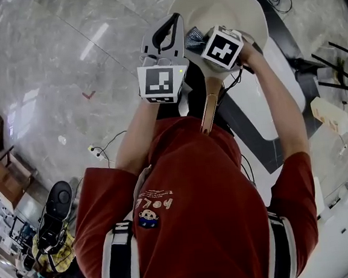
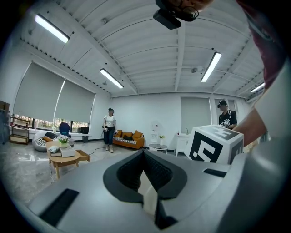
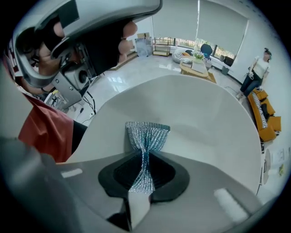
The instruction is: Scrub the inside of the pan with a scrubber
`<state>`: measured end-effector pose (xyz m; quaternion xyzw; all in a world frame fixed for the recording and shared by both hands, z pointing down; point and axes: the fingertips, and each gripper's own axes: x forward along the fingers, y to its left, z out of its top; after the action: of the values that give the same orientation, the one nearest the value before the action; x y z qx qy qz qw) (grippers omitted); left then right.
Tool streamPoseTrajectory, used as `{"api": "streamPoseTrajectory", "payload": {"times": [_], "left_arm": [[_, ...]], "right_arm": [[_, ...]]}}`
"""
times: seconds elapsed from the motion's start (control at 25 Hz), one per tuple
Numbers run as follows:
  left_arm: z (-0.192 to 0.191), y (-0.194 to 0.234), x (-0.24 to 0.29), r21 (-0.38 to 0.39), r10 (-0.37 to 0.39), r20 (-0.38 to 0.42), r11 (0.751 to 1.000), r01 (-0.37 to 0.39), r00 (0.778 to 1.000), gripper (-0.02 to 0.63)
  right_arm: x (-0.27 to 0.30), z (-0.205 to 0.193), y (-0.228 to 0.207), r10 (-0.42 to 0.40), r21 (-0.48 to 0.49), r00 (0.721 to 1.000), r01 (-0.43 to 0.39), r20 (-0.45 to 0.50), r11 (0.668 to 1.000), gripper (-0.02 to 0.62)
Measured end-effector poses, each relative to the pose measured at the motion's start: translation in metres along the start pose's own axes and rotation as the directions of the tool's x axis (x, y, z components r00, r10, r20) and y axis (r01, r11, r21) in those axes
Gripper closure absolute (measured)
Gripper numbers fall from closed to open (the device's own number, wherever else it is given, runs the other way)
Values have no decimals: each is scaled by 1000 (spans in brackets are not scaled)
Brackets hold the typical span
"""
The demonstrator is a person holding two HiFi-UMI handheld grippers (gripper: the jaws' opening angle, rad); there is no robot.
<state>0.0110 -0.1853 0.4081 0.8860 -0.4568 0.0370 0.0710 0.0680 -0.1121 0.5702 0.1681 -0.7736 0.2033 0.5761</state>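
Pan (image 1: 230,8), cream and smooth inside, is up in front of the person's chest, its pale wooden handle (image 1: 209,109) running back toward the red shirt (image 1: 198,212). From where I stand its rim has open polished stone floor (image 1: 57,55) to the left, and a white counter (image 1: 279,90) lies close on the right. I cannot tell what carries the pan; the handle's near end is lost behind the two marker cubes.

The right gripper (image 3: 143,175) has its ribbed dark pads pinched on the scrubber (image 3: 146,136), a silvery-blue metallic mesh squeezed at the waist into a bow shape. Its fanned top lies against the pan's inner wall (image 3: 204,118). From above, the scrubber shows only as a dark tuft beside the cube.

The left gripper (image 2: 144,172) points out into the room. Its pads are pressed together, with nothing visible between them. It stands just beside the right one, and the pan is out of its view.
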Motion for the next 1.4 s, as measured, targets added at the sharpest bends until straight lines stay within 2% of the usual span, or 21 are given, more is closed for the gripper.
{"api": "streamPoseTrajectory", "payload": {"times": [0.08,0.24,0.52,0.88,1.0,1.16,1.4], "left_arm": [[0,-1,0,2,4,-3,1000,-4,1000,601],[-1,-1,0,4,13,-7,1000,-13,1000,600],[-2,2,-3,8,26,-12,1000,-26,1000,601],[-5,-3,-4,8,21,-21,1000,-20,1000,600],[-6,-4,-5,6,18,-24,1000,-17,1000,601],[-7,-6,-3,7,6,-26,1000,-6,1000,600],[-7,-8,-2,3,-3,-24,1000,3,1000,601]], "right_arm": [[3,10,-3,-17,-15,999,17,34,1000,531],[7,21,-23,-107,-48,993,109,58,993,531],[10,32,-64,-259,-78,963,265,78,961,529],[5,6,-122,-419,-109,908,417,6,902,529],[1,-10,-130,-437,-104,899,432,-32,896,529],[-4,-34,-132,-427,-84,899,421,-94,903,529],[-12,-62,-110,-347,-33,926,346,-148,938,529]]}}
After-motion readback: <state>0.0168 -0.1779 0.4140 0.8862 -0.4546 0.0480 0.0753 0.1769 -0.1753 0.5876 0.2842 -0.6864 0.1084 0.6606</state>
